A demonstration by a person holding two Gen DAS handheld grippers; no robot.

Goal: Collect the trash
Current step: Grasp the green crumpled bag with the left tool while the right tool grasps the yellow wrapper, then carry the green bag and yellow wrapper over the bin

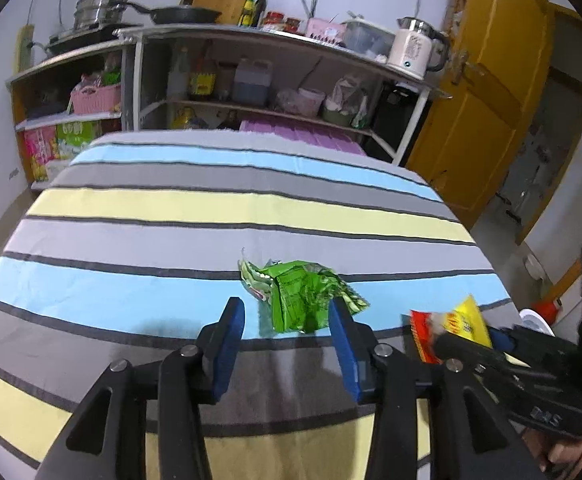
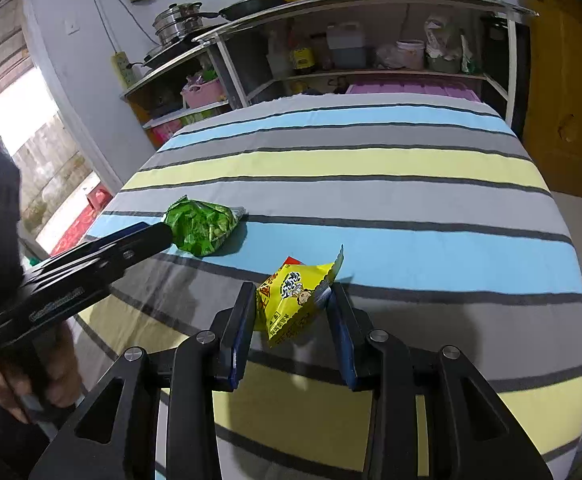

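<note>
A crumpled green wrapper (image 1: 301, 294) lies on the striped tablecloth (image 1: 211, 204). My left gripper (image 1: 287, 314) is open, with a finger on each side of the wrapper's near end. It also shows in the right wrist view (image 2: 201, 228), with the left gripper's fingers (image 2: 147, 240) at its near-left side. A yellow and red snack packet (image 2: 291, 300) sits between the fingers of my right gripper (image 2: 293, 300); the jaws stand open around it, touching its sides. In the left wrist view the packet (image 1: 457, 326) shows at the right gripper's tip.
A kitchen shelf unit (image 1: 251, 80) with pans, bottles and a kettle (image 1: 411, 48) stands behind the table. A yellow door (image 1: 487, 92) is at the right. A purple stool top (image 2: 411, 90) sits at the table's far edge.
</note>
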